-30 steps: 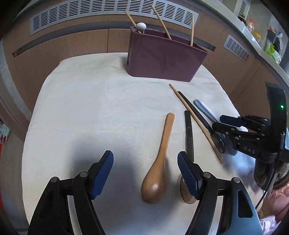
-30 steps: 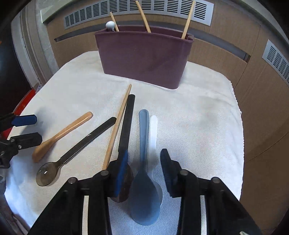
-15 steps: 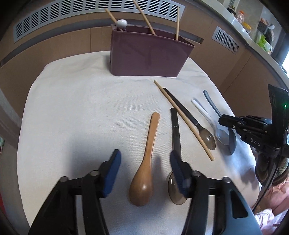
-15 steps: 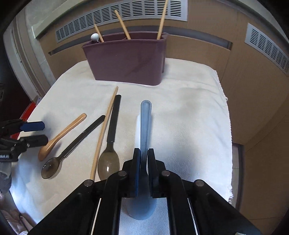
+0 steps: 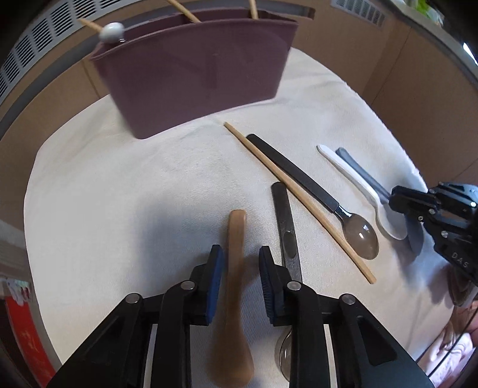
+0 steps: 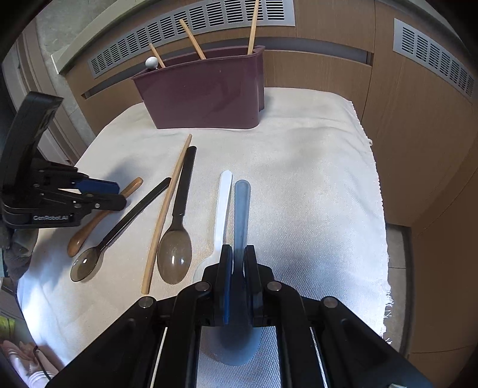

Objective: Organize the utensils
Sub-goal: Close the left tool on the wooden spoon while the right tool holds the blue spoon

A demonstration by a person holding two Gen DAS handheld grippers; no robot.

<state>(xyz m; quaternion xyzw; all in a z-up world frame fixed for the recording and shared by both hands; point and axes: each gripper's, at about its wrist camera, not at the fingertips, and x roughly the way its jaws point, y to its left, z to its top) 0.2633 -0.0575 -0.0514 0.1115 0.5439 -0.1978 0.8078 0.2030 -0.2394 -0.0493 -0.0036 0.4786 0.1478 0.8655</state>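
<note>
A maroon utensil holder [image 5: 194, 68] [image 6: 206, 89] stands at the back of the cloth with chopsticks and a white-knobbed stick in it. My left gripper [image 5: 240, 253] is half closed around the handle of a wooden spoon [image 5: 234, 298], with a gap on each side. My right gripper [image 6: 238, 253] is shut on the handle of a grey-blue spoon [image 6: 241, 209] and holds it just above the cloth. A white spoon [image 6: 222, 206], two dark-handled spoons [image 6: 179, 226] [image 6: 119, 229] and a loose chopstick [image 6: 167, 209] lie between them.
The white cloth [image 6: 298, 179] covers a small table with a frayed right edge. Wooden panels with vent grilles [image 6: 191, 27] close off the back and right. The left gripper body [image 6: 38, 191] is at the left of the right wrist view.
My left gripper moved forward over the wooden spoon and narrowed around its handle. My right gripper shut on the grey-blue spoon and raised it slightly.
</note>
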